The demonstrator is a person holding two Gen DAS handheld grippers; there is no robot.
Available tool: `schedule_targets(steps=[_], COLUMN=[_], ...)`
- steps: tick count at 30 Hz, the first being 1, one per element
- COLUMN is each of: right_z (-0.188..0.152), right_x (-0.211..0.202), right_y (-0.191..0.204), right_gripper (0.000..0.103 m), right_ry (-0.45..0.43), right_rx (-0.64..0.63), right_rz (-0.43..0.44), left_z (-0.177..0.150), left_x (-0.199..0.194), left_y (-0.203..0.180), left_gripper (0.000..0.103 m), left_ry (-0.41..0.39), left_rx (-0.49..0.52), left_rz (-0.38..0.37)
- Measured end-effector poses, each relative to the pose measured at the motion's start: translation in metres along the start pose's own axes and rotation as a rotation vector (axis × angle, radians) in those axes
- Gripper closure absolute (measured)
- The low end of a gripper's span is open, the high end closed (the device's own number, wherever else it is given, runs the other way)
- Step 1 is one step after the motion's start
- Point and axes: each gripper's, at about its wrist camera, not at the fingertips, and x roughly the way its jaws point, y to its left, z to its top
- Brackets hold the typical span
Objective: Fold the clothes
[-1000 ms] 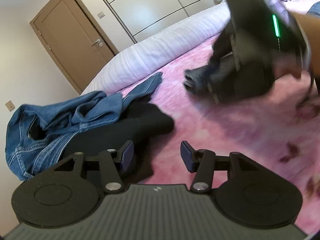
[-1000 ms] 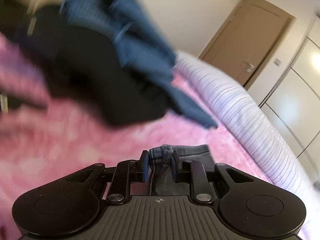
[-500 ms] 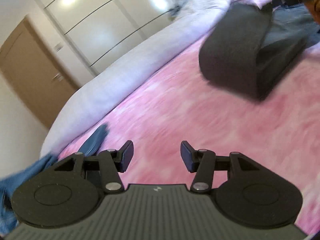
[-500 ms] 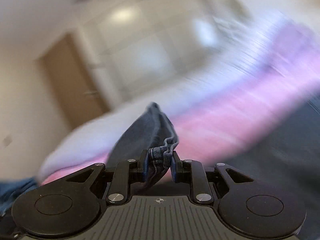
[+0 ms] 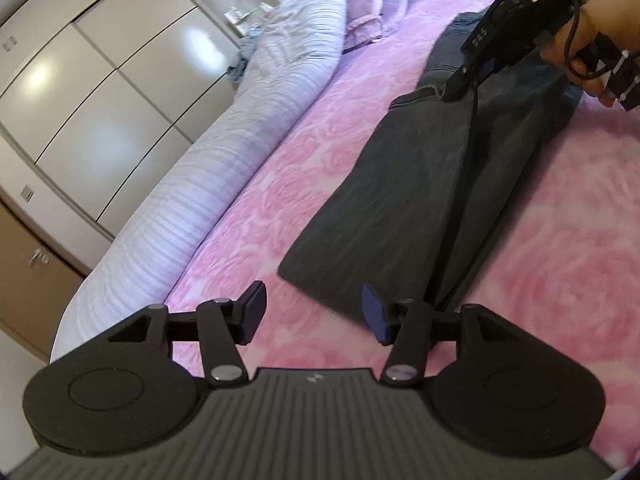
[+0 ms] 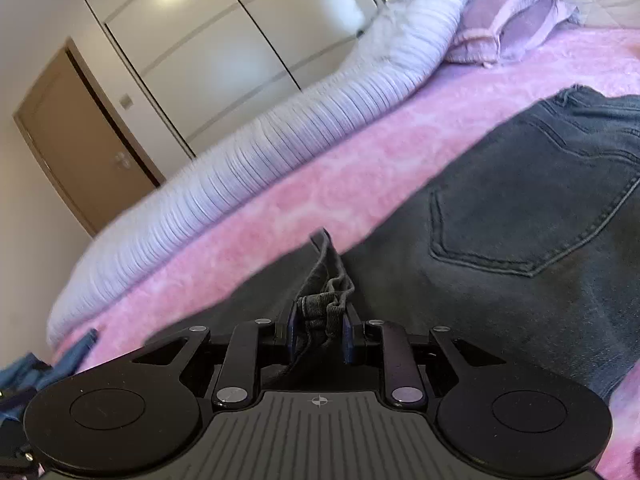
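From the left wrist view, the left gripper (image 5: 314, 312) hovers with fingers spread and empty above the pink bed (image 5: 248, 216), just beside the near end of the dark grey jeans (image 5: 420, 200) laid flat along it. From the right wrist view, the right gripper (image 6: 320, 338) has its fingers pinching a bunched hem of the jeans (image 6: 520, 216) above the bed (image 6: 320, 184).
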Motion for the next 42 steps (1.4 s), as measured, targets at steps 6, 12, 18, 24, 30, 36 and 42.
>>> schedule_targets(steps=[6, 12, 18, 24, 30, 36, 42], right_z=[-0.006, -0.023, -0.125, -0.213, -0.217, -0.193, -0.173], right_x=[-0.022, -0.071, -0.068, -0.037, -0.023, -0.025, -0.048], right_y=[-0.013, 0.048, 0.162, 0.201, 0.185, 0.175, 0.170], right_gripper=[0.064, 0.058, 0.032, 0.031, 0.032, 0.089, 0.092], right_ry=[0.047, -0.029, 0.109, 0.065, 0.005, -0.016, -0.072], right_rx=[-0.043, -0.322, -0.896, -1.590, -1.733, -1.608, -1.441], right_rz=[-0.066, -0.017, 0.226, 0.018, -0.038, 0.050, 0.109], left_z=[-0.005, -0.031, -0.061, -0.075, -0.079, -0.070, -0.051], left_x=[0.008, 0.017, 0.017, 0.020, 0.053, 0.090, 0.129], left_y=[0.004, 0.011, 0.032, 0.034, 0.012, -0.005, -0.016], left_gripper=[0.054, 0.052, 0.050, 0.030, 0.029, 0.028, 0.055], left_ry=[0.036, 0.099, 0.126, 0.028, -0.034, -0.137, -0.238], left_rx=[-0.002, 0.077, 0.021, 0.204, 0.468, 0.686, 0.860], left_rz=[-0.026, -0.001, 0.015, -0.064, -0.109, -0.090, -0.044])
